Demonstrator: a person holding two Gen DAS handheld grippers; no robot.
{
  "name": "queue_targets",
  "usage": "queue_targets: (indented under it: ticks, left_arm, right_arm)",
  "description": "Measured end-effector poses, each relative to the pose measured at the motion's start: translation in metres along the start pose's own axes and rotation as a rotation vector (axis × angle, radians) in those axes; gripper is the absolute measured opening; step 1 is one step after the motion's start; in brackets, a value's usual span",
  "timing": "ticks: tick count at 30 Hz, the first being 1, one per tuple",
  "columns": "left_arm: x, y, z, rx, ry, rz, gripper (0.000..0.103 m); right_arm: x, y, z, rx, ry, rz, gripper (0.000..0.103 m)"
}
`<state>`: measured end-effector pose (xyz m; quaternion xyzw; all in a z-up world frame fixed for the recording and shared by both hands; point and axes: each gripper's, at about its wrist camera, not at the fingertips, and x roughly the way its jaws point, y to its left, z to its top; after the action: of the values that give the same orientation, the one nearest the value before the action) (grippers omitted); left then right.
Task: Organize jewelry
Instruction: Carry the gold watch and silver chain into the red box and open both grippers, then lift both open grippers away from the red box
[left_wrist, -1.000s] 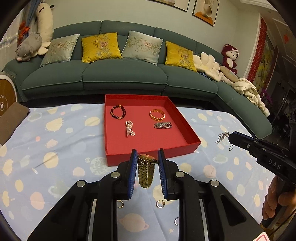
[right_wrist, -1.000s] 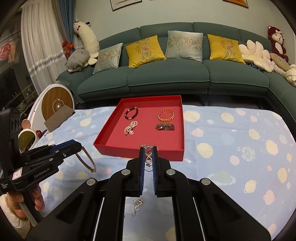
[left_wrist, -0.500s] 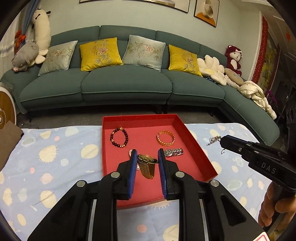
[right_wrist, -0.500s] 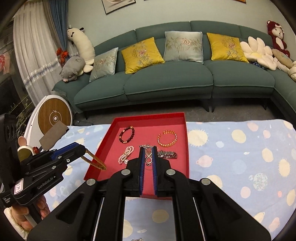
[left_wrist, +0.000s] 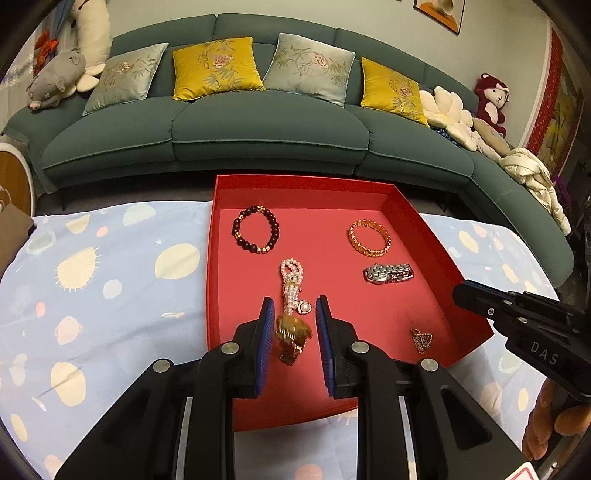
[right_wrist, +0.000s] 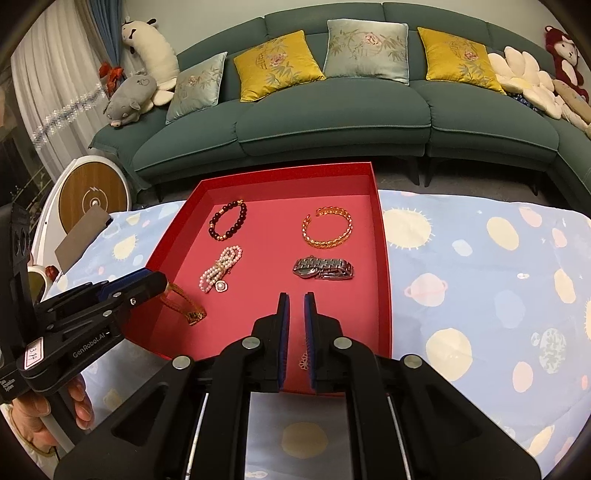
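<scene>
The red tray (left_wrist: 212, 258) (right_wrist: 384, 277) holds a dark bead bracelet (left_wrist: 255, 234), a gold bangle (left_wrist: 369, 237), a silver watch (left_wrist: 388, 273) and a pearl piece (left_wrist: 291, 284). My left gripper (left_wrist: 291, 314) is low over the tray's near left part and its jaws are opening. A blurred gold watch band (left_wrist: 293, 334) (right_wrist: 184, 304) sags loose between them, down to the floor. My right gripper (right_wrist: 296, 306) hovers over the near right part, its jaws parting by a narrow gap. A thin chain (left_wrist: 421, 339) (right_wrist: 304, 356) lies on the tray floor below it, apart from the tip.
The tray sits on a blue tablecloth (right_wrist: 480, 277) with planet prints. A green sofa (left_wrist: 266, 125) with cushions runs behind it. A round wooden-faced device (right_wrist: 94, 201) and a brown pad (right_wrist: 83, 240) are at the far left. A person's hands (right_wrist: 79, 402) hold both handles.
Both grippers came forward and down over the tray. The thin chain left the right gripper and now lies on the tray floor. The gold band slid lower between the left jaws.
</scene>
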<state>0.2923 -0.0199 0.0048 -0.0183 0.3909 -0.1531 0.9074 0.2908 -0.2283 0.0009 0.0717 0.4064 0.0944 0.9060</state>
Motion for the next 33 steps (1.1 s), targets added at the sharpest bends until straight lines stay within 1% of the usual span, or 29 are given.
queue_targets:
  ticks: [1, 2, 3, 4, 5, 6, 8, 10, 11, 13, 15, 19, 22, 24, 29, 33]
  left_arm:
    - [-0.004, -0.001, 0.001, -0.004, -0.017, 0.003, 0.023]
    - [-0.011, -0.001, 0.004, -0.008, -0.037, 0.005, 0.033]
    - [-0.018, -0.002, 0.006, -0.014, -0.054, 0.017, 0.042]
    - [-0.028, -0.002, 0.008, -0.020, -0.079, 0.036, 0.059]
    - [-0.038, -0.002, 0.010, -0.021, -0.108, 0.049, 0.062]
    - [-0.051, -0.002, 0.011, -0.012, -0.138, 0.054, 0.063]
    - [-0.077, -0.003, 0.014, 0.015, -0.169, 0.071, 0.072]
    - [-0.101, -0.001, 0.014, 0.016, -0.202, 0.080, 0.072]
    - [-0.115, 0.001, 0.012, 0.006, -0.214, 0.078, 0.072]
    - [-0.135, 0.007, 0.006, -0.025, -0.226, 0.059, 0.072]
    - [-0.151, 0.013, -0.004, -0.045, -0.215, 0.056, 0.072]
    - [-0.167, 0.020, -0.036, -0.060, -0.200, 0.082, 0.072]
    - [-0.165, 0.027, -0.062, -0.084, -0.137, 0.074, 0.072]
    - [-0.160, 0.028, -0.074, -0.087, -0.104, 0.076, 0.072]
    - [-0.145, 0.023, -0.107, -0.068, -0.051, 0.088, 0.072]
    - [-0.129, 0.015, -0.126, -0.017, -0.001, 0.101, 0.072]
  right_arm:
    - [-0.002, 0.000, 0.002, 0.000, -0.005, 0.000, 0.010]
    - [-0.007, -0.001, 0.005, 0.006, -0.019, -0.006, 0.013]
    - [-0.015, -0.002, 0.008, 0.014, -0.044, -0.007, 0.022]
    - [-0.024, -0.002, 0.011, 0.019, -0.071, -0.007, 0.033]
    - [-0.038, -0.001, 0.015, 0.022, -0.111, -0.009, 0.036]
    - [-0.051, 0.001, 0.018, 0.022, -0.144, -0.008, 0.038]
    - [-0.078, 0.004, 0.023, 0.027, -0.198, 0.011, 0.040]
    - [-0.103, 0.009, 0.025, 0.027, -0.243, 0.012, 0.047]
    - [-0.118, 0.012, 0.024, 0.021, -0.269, 0.014, 0.048]
    - [-0.140, 0.017, 0.015, 0.020, -0.298, 0.019, 0.053]
    - [-0.155, 0.019, 0.004, 0.029, -0.299, 0.041, 0.056]
    - [-0.166, 0.021, -0.029, 0.012, -0.257, 0.034, 0.056]
    - [-0.166, 0.023, -0.056, 0.004, -0.218, 0.014, 0.056]
    - [-0.165, 0.022, -0.075, 0.027, -0.187, 0.027, 0.056]
    - [-0.156, 0.019, -0.113, 0.072, -0.114, 0.030, 0.056]
    - [-0.136, 0.028, -0.129, 0.006, -0.050, -0.010, 0.056]
